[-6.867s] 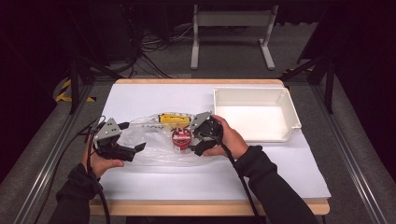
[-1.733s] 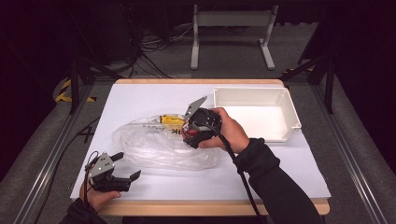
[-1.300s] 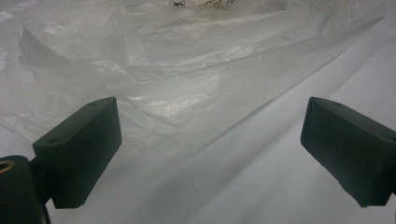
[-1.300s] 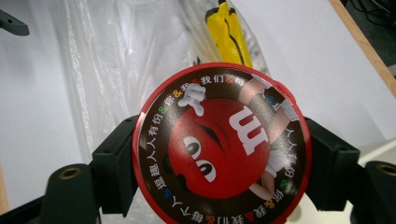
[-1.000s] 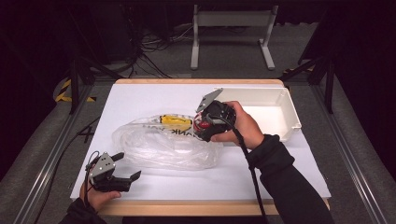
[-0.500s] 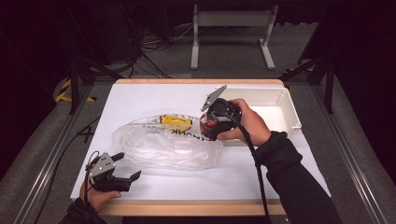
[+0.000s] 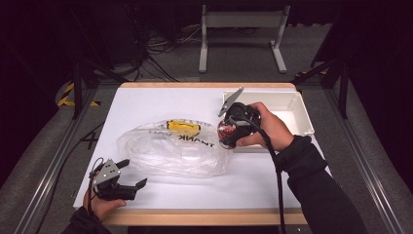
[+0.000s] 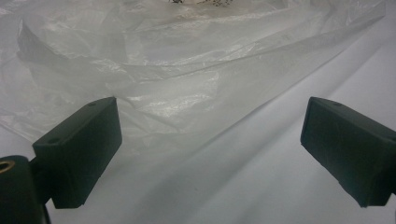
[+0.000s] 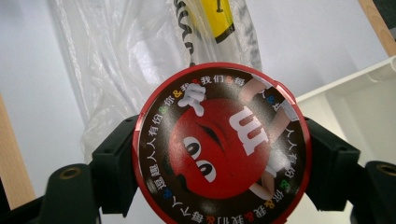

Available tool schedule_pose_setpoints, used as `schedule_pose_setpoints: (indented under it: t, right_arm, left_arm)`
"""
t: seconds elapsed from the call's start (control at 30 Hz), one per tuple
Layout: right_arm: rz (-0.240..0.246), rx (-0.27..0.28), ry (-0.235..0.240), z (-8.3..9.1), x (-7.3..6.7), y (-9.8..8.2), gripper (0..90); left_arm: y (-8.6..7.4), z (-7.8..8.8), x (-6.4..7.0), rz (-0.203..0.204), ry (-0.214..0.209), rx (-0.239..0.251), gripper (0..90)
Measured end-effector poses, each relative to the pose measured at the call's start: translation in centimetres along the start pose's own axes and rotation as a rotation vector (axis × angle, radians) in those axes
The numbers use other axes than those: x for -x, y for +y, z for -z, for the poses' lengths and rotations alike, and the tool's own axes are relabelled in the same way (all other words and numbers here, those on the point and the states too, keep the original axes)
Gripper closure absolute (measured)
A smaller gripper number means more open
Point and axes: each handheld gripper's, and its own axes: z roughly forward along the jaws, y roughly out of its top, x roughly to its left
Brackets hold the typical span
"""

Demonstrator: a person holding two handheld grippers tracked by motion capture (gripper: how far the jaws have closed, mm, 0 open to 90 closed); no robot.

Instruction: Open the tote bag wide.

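- The right gripper (image 7: 228, 130) has its two black jaws spread wide around a round red candy tin (image 9: 220, 145); in the right gripper view a pad presses on each side of the tin's rim, so the tin is clamped.
- The tin's lid, printed with a red cartoon face and a ring of small characters, faces that gripper's camera. In the high view the tin (image 7: 226, 130) hangs above the table, just left of the white tray (image 7: 297, 105) and at the right end of the clear plastic bag (image 7: 170, 153).
- The right hand (image 7: 265, 127) grasps the gripper body over the tray's near left corner.
- The left gripper (image 7: 130, 176) sits at the near left of the white table (image 7: 146, 100), jaws wide apart with nothing between them.
- In the left gripper view the pads frame bare table, with the bag's crumpled edge (image 8: 187, 74) just beyond, not touched.
- The bag lies mid-table with a yellow label (image 7: 182, 127) under its film.
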Motion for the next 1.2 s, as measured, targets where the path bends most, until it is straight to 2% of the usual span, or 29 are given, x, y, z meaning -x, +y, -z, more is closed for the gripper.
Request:
schedule_pose_setpoints:
  t: [0.23, 0.47, 0.8, 1.07, 1.2]
  right_arm:
    - [-0.012, 0.027, -0.017, 1.0, 0.4, -0.9, 25.2]
    - [-0.027, 0.028, -0.025, 1.6, 1.3, -2.0, 25.2]
    - [-0.051, 0.018, -0.046, 2.2, 2.2, -3.1, 25.2]
    - [-0.074, -0.004, -0.052, 2.0, 3.1, -4.2, 25.2]
    - [-0.082, -0.016, -0.072, 1.8, 3.7, -4.7, 25.2]
  left_arm:
    - [0.0, 0.0, 0.0, -0.004, 0.004, 0.002, 6.2]
    - [0.0, 0.0, 0.0, 0.001, 0.002, -0.002, 6.2]
    - [0.0, 0.0, 0.0, 0.005, 0.000, 0.002, 6.2]
    - [0.0, 0.0, 0.0, 0.003, 0.001, -0.002, 6.2]
    - [0.0, 0.0, 0.0, 0.004, 0.001, -0.001, 6.2]
